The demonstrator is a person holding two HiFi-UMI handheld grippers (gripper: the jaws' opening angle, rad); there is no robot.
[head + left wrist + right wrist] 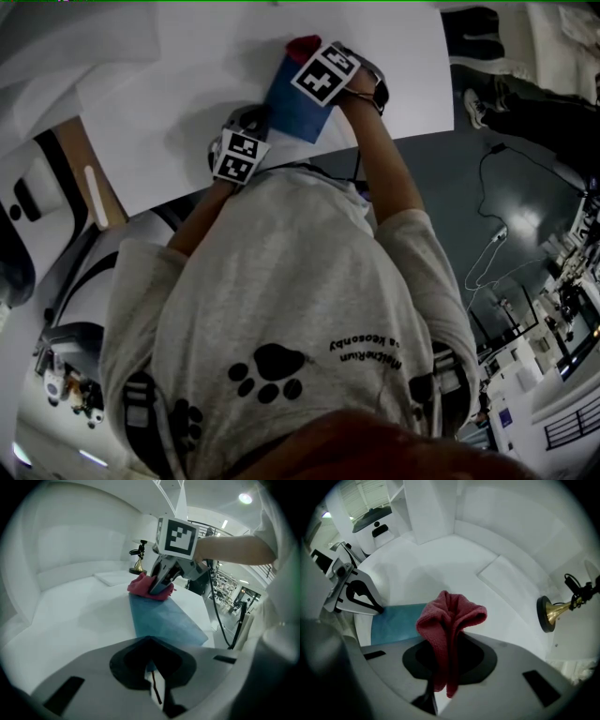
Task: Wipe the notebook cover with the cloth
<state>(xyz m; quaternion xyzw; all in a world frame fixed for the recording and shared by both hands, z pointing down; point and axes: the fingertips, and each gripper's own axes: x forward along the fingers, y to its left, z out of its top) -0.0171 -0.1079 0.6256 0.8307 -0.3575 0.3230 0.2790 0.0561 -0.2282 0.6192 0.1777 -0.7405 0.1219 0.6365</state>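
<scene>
Right tool (443, 688) pinching red cloth (451, 620), blue notebook (164, 620)

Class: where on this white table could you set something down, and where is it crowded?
Free: the table left of the notebook, and the stretch between cloth and brass stand. Crowded: the notebook itself, with left tool gripping its edge and right tool holding the cloth.

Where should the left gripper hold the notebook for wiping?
Grip the near edge, coming in flat from the person's side. The notebook lies flat, and the cloth in the right gripper sits at its far end. The left gripper looks clamped on that near edge.
</scene>
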